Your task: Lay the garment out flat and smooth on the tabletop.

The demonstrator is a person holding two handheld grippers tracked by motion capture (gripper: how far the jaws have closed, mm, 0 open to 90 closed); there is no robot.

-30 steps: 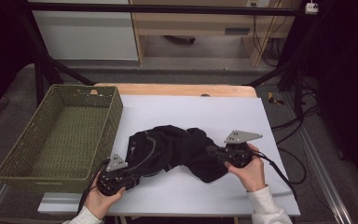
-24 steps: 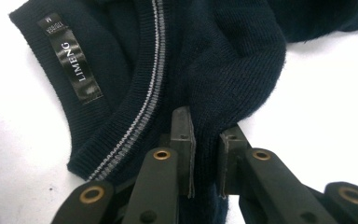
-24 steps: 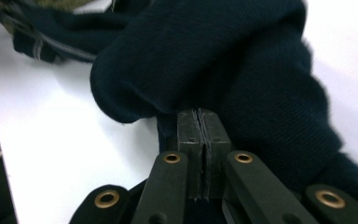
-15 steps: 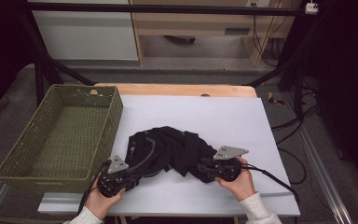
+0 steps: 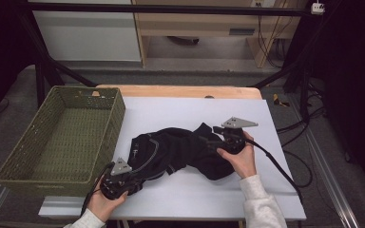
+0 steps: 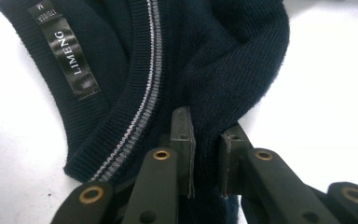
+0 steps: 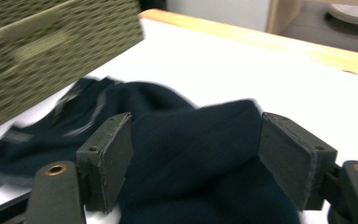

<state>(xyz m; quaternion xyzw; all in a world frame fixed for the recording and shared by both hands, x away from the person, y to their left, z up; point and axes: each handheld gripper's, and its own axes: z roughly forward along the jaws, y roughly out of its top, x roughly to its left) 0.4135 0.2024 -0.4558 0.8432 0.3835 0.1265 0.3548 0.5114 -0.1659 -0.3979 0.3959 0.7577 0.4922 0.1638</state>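
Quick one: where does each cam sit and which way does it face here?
High view: above the person's side, looking forward and down on the white table, green basket and dark sweater; both forearms, left hand-held gripper, right hand-held gripper.
Left gripper view: rides that gripper, looks along jaws pinching a sweater fold; label beyond.
Right gripper view: along its jaws, which have just been opening around sweater cloth; basket behind.
Shared: all three show the sweater.
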